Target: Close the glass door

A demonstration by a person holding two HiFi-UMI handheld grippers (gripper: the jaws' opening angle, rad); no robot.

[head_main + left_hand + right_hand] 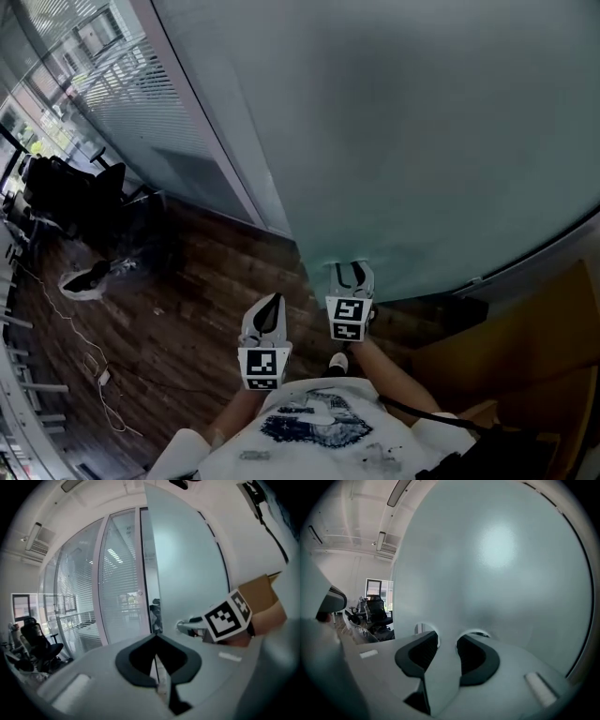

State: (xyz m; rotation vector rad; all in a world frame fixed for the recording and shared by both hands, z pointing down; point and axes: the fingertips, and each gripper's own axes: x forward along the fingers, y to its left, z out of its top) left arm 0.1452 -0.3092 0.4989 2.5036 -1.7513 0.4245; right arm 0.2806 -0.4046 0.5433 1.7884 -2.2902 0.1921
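The frosted glass door [422,141] fills the upper right of the head view. Its free edge runs down to the wooden floor near my grippers. My right gripper [352,272] is open, and its tips rest against the door's face low down. In the right gripper view the frosted glass door [501,564] fills the picture, and the right gripper [447,644] has nothing between its pads. My left gripper [271,305] is shut and empty, a little left of the right one and short of the door. In the left gripper view, the left gripper [157,656] points at the door's edge [151,573].
A glass partition with blinds [122,84] runs along the left. A black office chair [70,202], a white object [84,281] and loose cables [94,366] lie on the dark wooden floor [187,309]. A brown box-like surface [534,347] stands at the right.
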